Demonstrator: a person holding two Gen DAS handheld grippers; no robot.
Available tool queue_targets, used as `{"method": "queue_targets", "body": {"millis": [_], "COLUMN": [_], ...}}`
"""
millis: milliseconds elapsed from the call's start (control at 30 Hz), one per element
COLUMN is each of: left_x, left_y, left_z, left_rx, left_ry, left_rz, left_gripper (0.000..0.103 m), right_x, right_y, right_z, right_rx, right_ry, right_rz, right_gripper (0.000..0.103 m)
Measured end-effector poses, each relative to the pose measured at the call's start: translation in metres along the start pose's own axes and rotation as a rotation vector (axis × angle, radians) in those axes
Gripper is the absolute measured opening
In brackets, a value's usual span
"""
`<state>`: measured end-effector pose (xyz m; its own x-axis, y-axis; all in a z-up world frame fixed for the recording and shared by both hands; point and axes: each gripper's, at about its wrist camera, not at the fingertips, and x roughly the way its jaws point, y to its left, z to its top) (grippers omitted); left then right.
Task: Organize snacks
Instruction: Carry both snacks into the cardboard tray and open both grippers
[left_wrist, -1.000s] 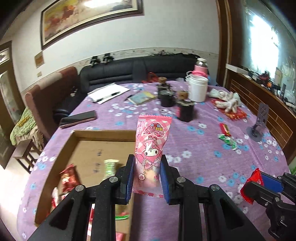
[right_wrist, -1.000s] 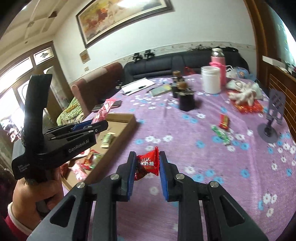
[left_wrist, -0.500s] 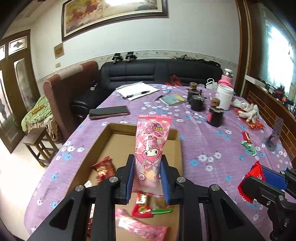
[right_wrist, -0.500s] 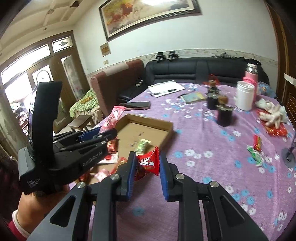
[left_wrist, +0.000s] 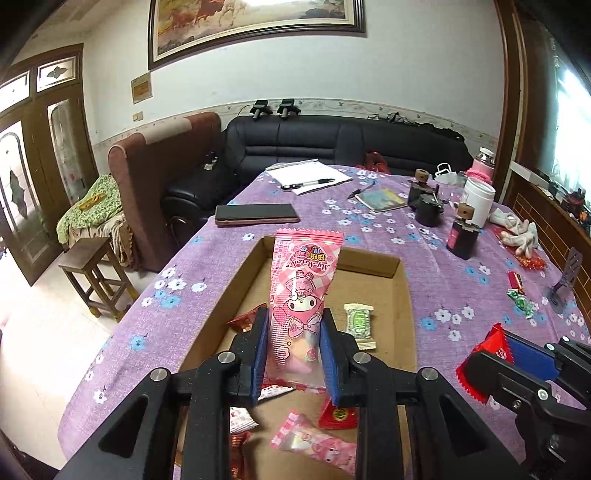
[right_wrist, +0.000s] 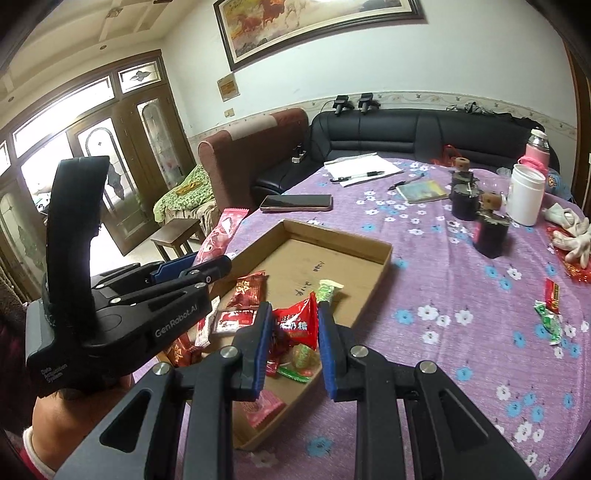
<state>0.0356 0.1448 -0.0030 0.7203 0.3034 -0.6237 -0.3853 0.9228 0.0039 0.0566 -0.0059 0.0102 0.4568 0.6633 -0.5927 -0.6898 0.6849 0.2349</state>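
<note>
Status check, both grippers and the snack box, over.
Left gripper shut on pink packet, above box. Right gripper shut on red candy, at box edge. Nothing blocking.

The table (right_wrist: 461, 302), covered in a purple flowered cloth, carries a shallow cardboard box (right_wrist: 384, 258) near its left edge, a dark phone (right_wrist: 295, 202) beyond the box, papers with a pen (right_wrist: 364, 169), a white jar (right_wrist: 526, 199), white gloves (right_wrist: 570, 236) and loose sweets (right_wrist: 550, 306) at right.

home living room | black leather sofa (left_wrist: 343, 146) along wall | brown armchair (left_wrist: 162, 177) | framed horse painting (right_wrist: 317, 26) | wooden glass-paned doors (right_wrist: 122, 147) | table (left_wrist: 443, 288) under purple floral cloth | wooden stool (left_wrist: 96, 277)
</note>
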Motion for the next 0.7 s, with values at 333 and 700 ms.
{"method": "queue_targets", "body": {"millis": [333,700], "left_x": [0.016,0.035], "left_y": [0.010,0.021], "left_z": [-0.001,0.000], "left_rx": [-0.011,-0.010], "left_ry": [0.027,0.054], "left_rz": [0.013,0.056], "left_gripper": [0.027,0.027], "right_x": [0.025,0.058], "right_y": [0.006,-0.002], "right_z": [0.009,0.014], "right_rx": [-0.016,-0.014], "right_ry": [0.019,0.053], "right_rz": [0.009,0.008], "right_gripper": [0.023,0.023]}}
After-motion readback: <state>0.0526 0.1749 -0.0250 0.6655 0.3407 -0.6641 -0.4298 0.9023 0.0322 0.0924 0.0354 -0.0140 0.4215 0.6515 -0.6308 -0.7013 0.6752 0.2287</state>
